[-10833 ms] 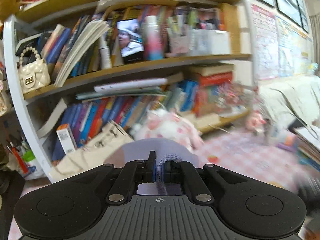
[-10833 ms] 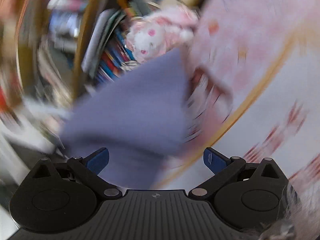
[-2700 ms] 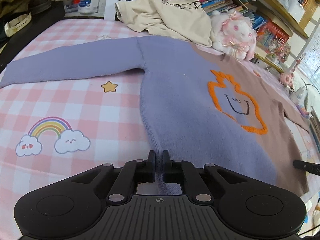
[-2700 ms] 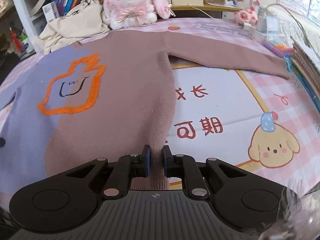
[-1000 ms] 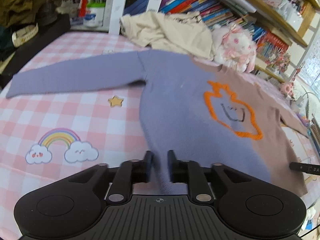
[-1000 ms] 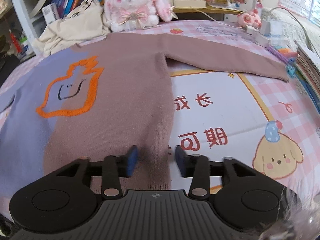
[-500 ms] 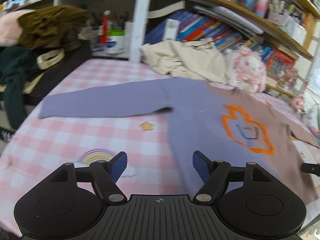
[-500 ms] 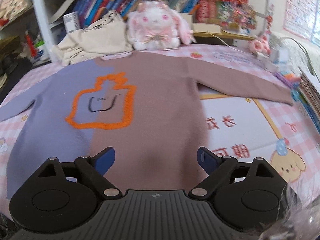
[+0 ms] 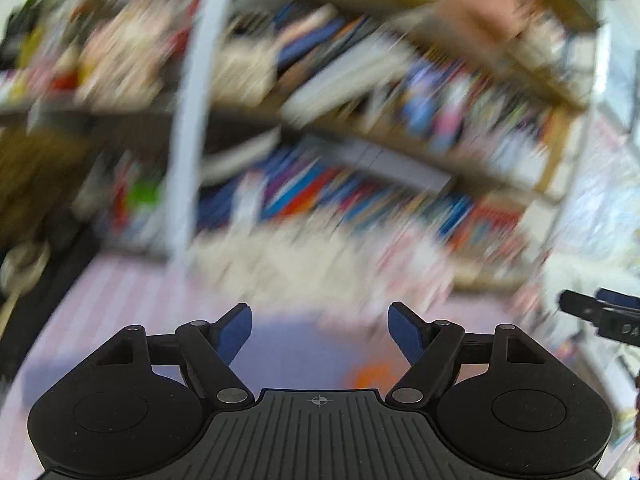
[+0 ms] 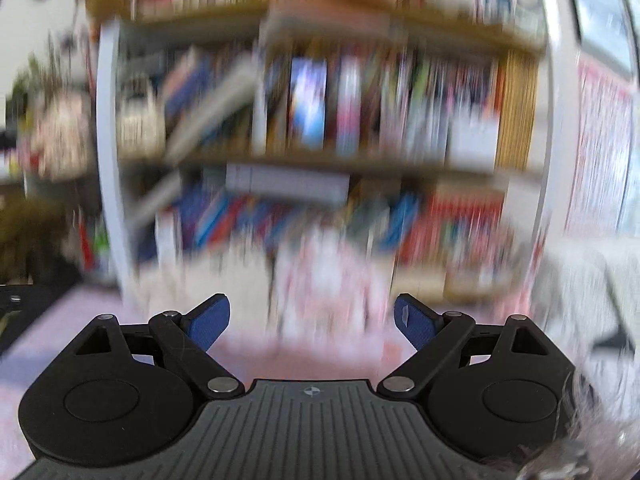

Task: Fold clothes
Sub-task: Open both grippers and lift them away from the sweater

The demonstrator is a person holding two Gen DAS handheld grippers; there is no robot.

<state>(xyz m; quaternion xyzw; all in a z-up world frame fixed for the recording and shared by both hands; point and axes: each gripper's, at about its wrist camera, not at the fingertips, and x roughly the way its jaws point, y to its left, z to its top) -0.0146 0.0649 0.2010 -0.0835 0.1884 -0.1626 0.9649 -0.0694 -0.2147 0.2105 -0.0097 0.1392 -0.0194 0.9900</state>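
Both grippers wide apart, empty: left gripper [image 9: 320, 326], right gripper [image 10: 312, 318]; knit sweater [image 9: 288, 344] blurred.

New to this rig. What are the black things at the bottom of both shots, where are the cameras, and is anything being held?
No robot arm here: a person carries a hand-held pair of tongs in each hand, with a fisheye camera on each looking forward along the fingers. One shot shows the left tongs, the other the right tongs. Both stand open with nothing between the blue pads; their jaws have just been opening. Both pictures are blurred. Beyond is a bookshelf. Low in the left shot lies a purple sweater with an orange patch on a pink checked cover.
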